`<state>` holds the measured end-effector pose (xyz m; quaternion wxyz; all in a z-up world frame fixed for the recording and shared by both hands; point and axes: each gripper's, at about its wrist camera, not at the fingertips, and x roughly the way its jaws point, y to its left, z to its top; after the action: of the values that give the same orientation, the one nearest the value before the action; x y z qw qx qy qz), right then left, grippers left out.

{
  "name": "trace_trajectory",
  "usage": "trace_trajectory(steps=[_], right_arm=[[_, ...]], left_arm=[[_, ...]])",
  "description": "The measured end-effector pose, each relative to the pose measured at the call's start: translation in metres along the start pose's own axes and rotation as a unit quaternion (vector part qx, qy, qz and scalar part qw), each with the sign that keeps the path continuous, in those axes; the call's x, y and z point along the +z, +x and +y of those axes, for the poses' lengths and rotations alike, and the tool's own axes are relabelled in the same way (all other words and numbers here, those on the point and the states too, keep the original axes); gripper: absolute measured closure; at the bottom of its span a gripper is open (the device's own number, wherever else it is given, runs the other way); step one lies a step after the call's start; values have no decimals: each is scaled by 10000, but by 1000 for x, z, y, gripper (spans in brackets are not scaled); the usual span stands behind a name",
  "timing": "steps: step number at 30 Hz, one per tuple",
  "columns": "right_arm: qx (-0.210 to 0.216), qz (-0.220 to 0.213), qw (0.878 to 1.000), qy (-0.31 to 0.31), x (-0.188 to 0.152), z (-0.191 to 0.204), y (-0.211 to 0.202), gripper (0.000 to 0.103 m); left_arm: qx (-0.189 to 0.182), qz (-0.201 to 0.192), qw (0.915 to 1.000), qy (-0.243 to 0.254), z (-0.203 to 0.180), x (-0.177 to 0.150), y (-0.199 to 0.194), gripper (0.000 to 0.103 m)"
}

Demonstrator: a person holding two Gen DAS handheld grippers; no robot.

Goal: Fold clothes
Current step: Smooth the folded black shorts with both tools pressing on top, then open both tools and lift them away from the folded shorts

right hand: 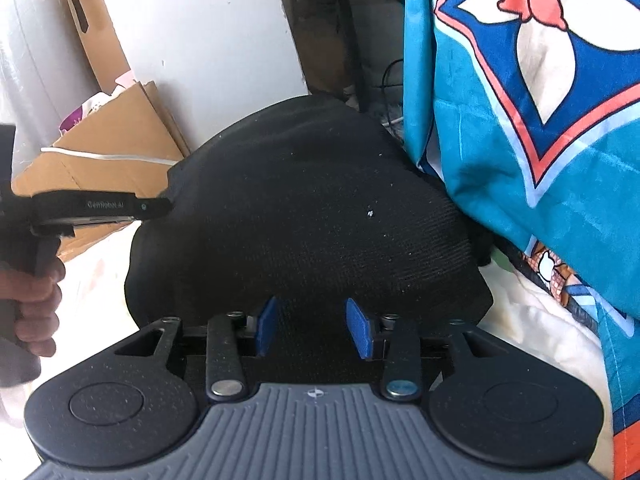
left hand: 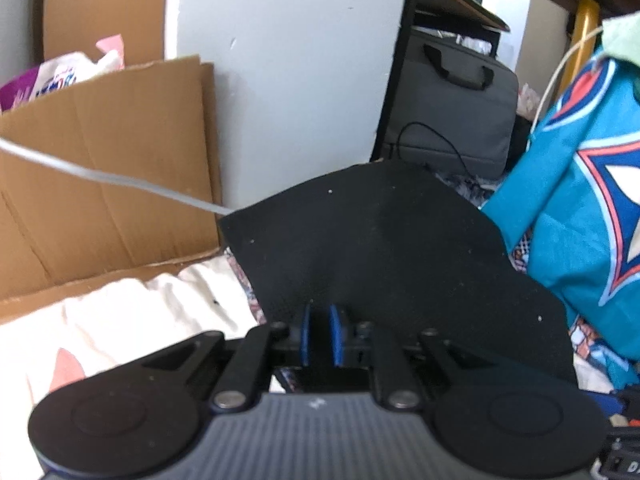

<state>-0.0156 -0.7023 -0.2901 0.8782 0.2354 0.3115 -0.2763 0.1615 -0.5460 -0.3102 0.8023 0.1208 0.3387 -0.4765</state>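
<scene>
We hold the black garment [right hand: 304,216] lifted above the cream bedding [left hand: 120,312]: left gripper [left hand: 320,334] fingers pinching its edge, right gripper [right hand: 312,326] fingers spread beneath it. Whether any fold is made, we cannot tell.

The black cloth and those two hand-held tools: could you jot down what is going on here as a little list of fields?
Garment: black cloth, lifted and draped
Left tool: blue pads close together, pinching the cloth's edge
Right tool: pads apart, cloth lying between them, not clamped
Hand: grips the left tool's handle
Beneath: cream bedding
Right side: teal patterned fabric, hanging
Behind: cardboard box, white wall
</scene>
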Motion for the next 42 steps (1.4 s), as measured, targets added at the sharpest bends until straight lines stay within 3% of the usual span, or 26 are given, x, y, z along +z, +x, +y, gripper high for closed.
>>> trace_trajectory(steps=[7, 9, 10, 12, 13, 14, 17, 24, 29, 37, 42], right_arm=[[-22, 253, 9996, -113, 1, 10, -2, 48], [-59, 258, 9995, -173, -1, 17, -7, 40], [-125, 219, 9995, -205, -3, 21, -10, 37], [-171, 128, 9995, -253, -6, 30, -17, 22], [-152, 88, 9994, -286, -8, 34, -19, 19], [-133, 47, 9994, -319, -9, 37, -21, 11], [-168, -9, 9992, -354, -8, 44, -24, 1], [-296, 31, 9981, -548, -1, 60, -38, 1], [-390, 377, 9980, -312, 7, 68, -44, 1], [-360, 875, 9951, -273, 39, 81, -75, 1], [-419, 1027, 9932, -355, 65, 100, -111, 0]], left_arm=[[-249, -31, 9991, -333, 13, 0, 4, 90], [-347, 32, 9985, -426, 16, 4, 1, 89], [-415, 53, 9984, -380, 16, 4, -2, 80], [-477, 51, 9987, -185, 12, 4, -11, 38], [-412, 18, 9991, -68, 10, 4, -17, 9], [-365, -92, 9993, 43, 9, 2, -25, 4], [-547, -166, 9977, 353, 8, 0, -43, 4], [-204, 279, 9978, 572, 4, 10, -70, 0], [16, 677, 9945, 802, 4, 18, -87, 0], [479, 921, 9911, 830, 23, 48, -124, 0], [610, 1075, 9910, 508, 37, 79, -166, 0]])
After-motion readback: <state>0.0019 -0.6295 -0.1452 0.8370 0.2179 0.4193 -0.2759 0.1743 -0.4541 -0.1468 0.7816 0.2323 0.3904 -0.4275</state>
